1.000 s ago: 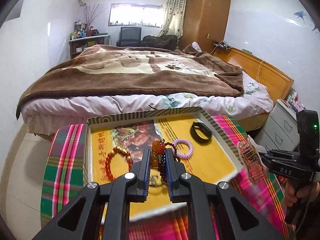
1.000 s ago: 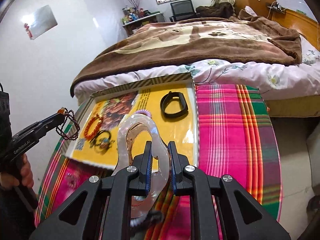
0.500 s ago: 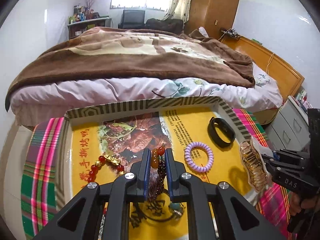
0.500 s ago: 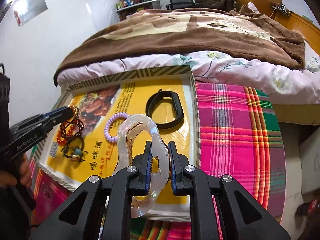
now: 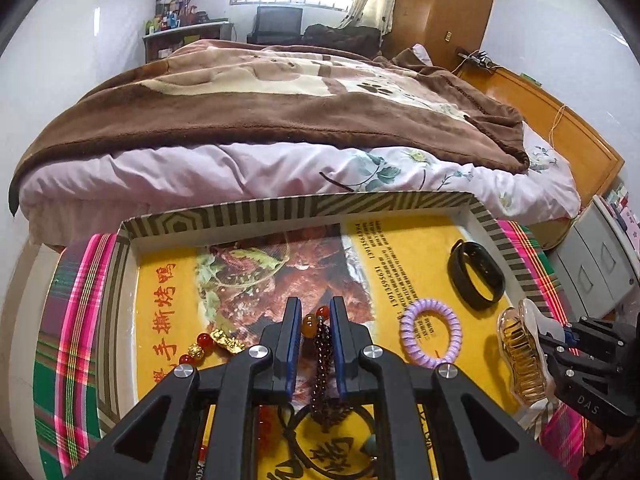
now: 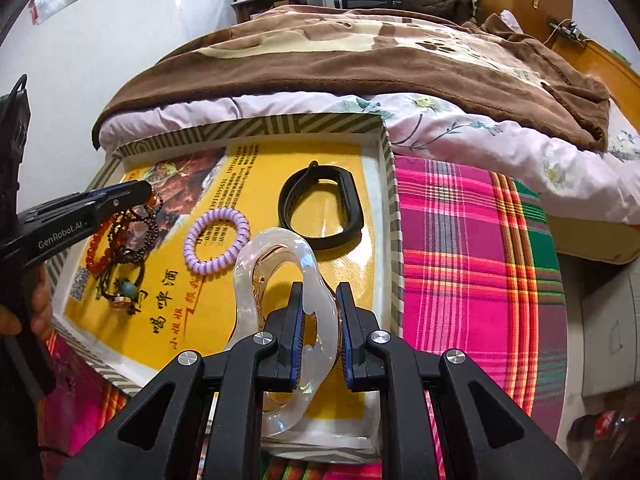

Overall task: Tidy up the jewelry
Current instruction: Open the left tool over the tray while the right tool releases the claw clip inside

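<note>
My left gripper (image 5: 314, 308) is shut on a dark bead bracelet with orange beads (image 5: 322, 350). It hangs low over the left part of the yellow-lined tray (image 5: 320, 208). In the right wrist view the left gripper (image 6: 144, 192) holds the bracelet (image 6: 140, 228) so its loops droop onto a red bead bracelet (image 6: 98, 254) and a black cord with a turquoise bead (image 6: 128, 288). My right gripper (image 6: 318, 292) is shut on a clear hair claw (image 6: 276, 256) over the tray's near right corner. The claw (image 5: 520, 352) shows amber teeth in the left wrist view.
A purple coil hair tie (image 6: 216, 240) and a black wristband (image 6: 320, 208) lie in the tray. The tray rests on a pink and green plaid cloth (image 6: 472, 260). A bed with a brown blanket (image 5: 280, 100) stands right behind. Grey drawers (image 5: 600, 264) are at the right.
Both grippers came forward and down over the tray. The bead bracelet now hangs low among the pieces at the left, and the hair claw is over the tray's right corner.
</note>
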